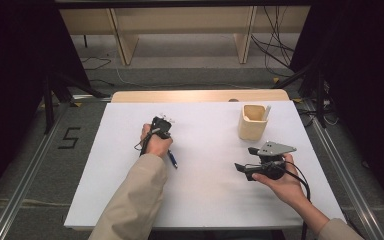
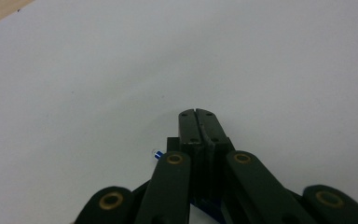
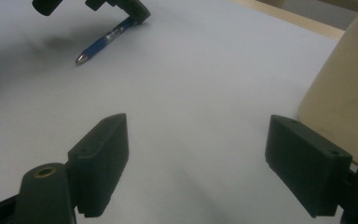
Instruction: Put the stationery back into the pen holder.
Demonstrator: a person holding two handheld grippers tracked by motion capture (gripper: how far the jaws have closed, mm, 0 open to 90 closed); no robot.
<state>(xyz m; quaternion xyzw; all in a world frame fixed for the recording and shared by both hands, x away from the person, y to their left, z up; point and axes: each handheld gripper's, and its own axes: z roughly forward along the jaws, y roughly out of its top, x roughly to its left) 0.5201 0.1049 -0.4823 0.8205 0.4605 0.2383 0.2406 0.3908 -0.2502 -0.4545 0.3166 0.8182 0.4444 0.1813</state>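
Two grippers, one pen, one cup and one white board on a wooden table are counted. The left gripper [image 1: 161,125] is held left of the board's [image 1: 210,190] middle, and a blue pen [image 1: 172,160] is clamped in its jaws, which are seen pressed together in the left gripper view [image 2: 198,125]. In the high view the pen's near end is seen sticking out toward the person from under the left hand [image 1: 156,144]. The right gripper [image 1: 241,169] is held near the right edge, its jaws standing well apart with nothing between them, as seen in the right gripper view [image 3: 196,163].

One beige cup [image 1: 253,122] stands far right on the board, just beyond the right gripper; something white leans in it, too small to identify.

In the right gripper view the pen's [image 3: 103,41] metal tip and clear section are shown, slanting down to the board, along with the cup's wall [image 3: 349,93] at the right. In the left gripper view just a small blue-and-clear bit of the pen [image 2: 157,154] is seen beside the jaws. The number 5 [image 1: 69,138] taped on the floor is given by the high view.
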